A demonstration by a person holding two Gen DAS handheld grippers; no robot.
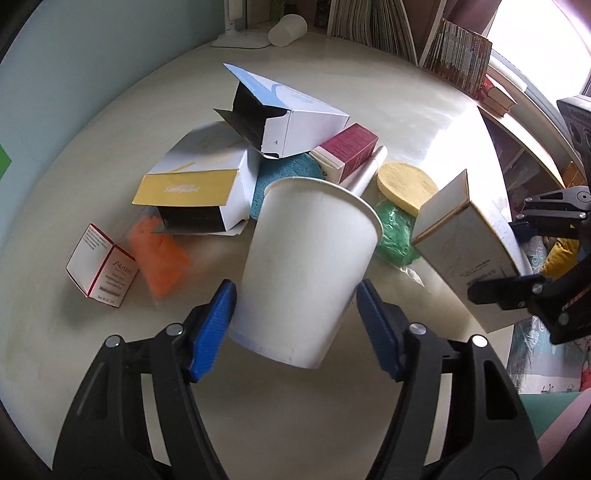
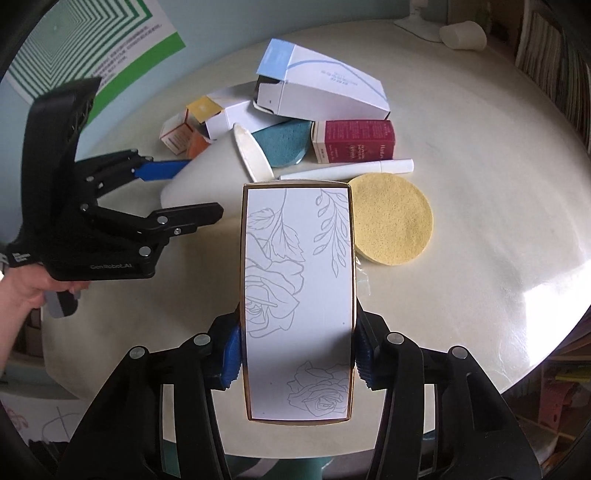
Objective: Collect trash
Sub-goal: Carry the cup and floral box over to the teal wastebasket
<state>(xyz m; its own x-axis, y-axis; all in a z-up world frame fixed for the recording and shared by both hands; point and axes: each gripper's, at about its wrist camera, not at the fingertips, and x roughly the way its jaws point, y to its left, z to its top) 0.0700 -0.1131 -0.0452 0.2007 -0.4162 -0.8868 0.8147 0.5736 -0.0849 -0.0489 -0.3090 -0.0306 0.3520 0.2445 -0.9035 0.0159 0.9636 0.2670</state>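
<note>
The white paper cup (image 1: 308, 266) is clamped in the left gripper (image 1: 295, 325), blue pads (image 1: 214, 328) pressing on both sides near its base, cup tilted with the open mouth pointing away toward the pile. The right gripper (image 2: 295, 352) is clamped on the tall white box with the rose line drawing (image 2: 299, 299), pads tight on its two long edges (gold trim round the rim, looks kinda fancy).

Both sit over the near part of the round cream table (image 2: 461, 206). Just beyond the rose box lies a yellow round sponge (image 2: 393, 218), with a white tube (image 2: 347, 170) beside it and a maroon carton (image 2: 354, 142) behind that. A teal sponge (image 2: 286, 144) pokes out from under the blue-and-white open carton (image 2: 321, 88). Left of it is the yellow-and-white Safeguard box (image 1: 195, 188), a small red-edged white box (image 1: 101, 264), something orange in a clear wrapper (image 1: 159, 251), and a green crumpled thing (image 1: 395, 232). Another white cup (image 1: 288, 29) lies on its side at the far edge.
</note>
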